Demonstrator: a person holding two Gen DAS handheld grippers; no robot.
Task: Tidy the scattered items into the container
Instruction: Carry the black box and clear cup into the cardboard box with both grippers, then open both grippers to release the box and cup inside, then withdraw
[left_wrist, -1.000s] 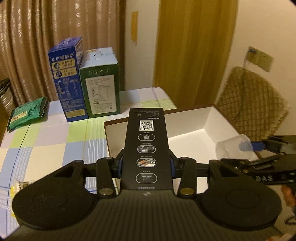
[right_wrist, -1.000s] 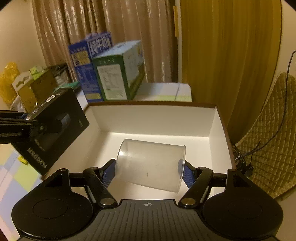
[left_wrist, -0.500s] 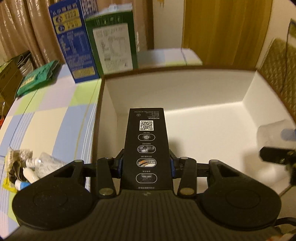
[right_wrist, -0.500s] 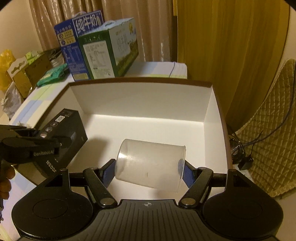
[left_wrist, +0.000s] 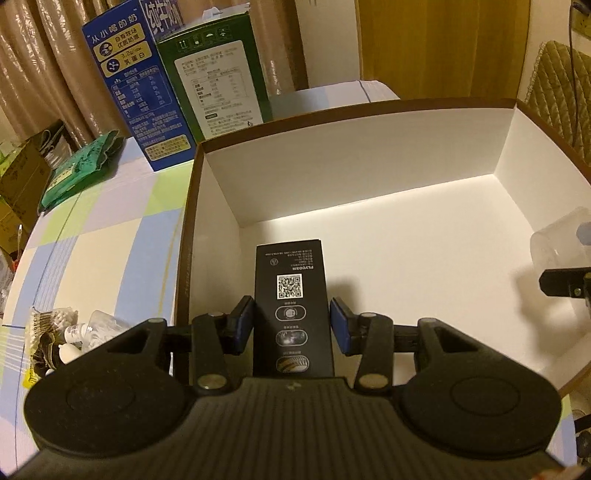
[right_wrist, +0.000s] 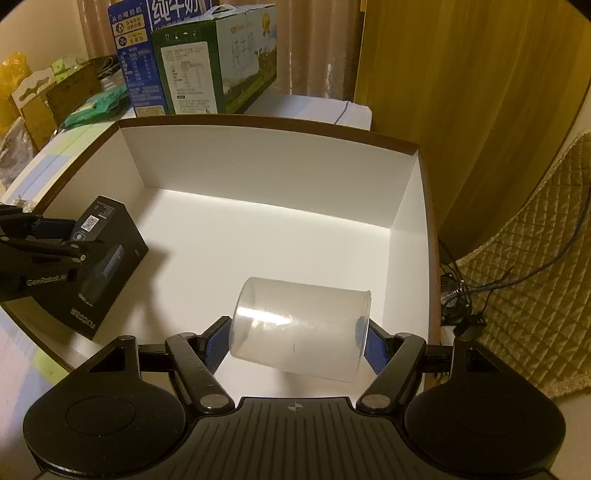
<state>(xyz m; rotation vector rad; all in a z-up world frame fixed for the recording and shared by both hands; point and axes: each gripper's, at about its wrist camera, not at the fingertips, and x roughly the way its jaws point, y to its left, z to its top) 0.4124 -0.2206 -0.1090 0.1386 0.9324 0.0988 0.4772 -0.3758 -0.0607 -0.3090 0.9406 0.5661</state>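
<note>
The table (left_wrist: 92, 236) wears a cloth of pale blue, green and cream squares, and a large box (left_wrist: 369, 155), brown at the rim and white inside, takes up most of it. Behind the box stand a blue milk carton (left_wrist: 133, 85) and a green carton (left_wrist: 218, 77), with a green packet (left_wrist: 77, 166) lying to their left. Brown curtains (left_wrist: 44, 55) hang at the back, a mustard curtain (right_wrist: 461, 92) and a quilted cushion (right_wrist: 535, 277) to the right.

The left gripper (left_wrist: 291, 323) reaches into the box, its jaws narrow around a black carton (left_wrist: 291, 295); whether the pads press it I cannot tell. The right gripper (right_wrist: 295, 338) holds a clear plastic cup (right_wrist: 299, 328) on its side over the box floor, jaws wide. More small items (left_wrist: 62, 336) lie on the cloth at the box's left.
</note>
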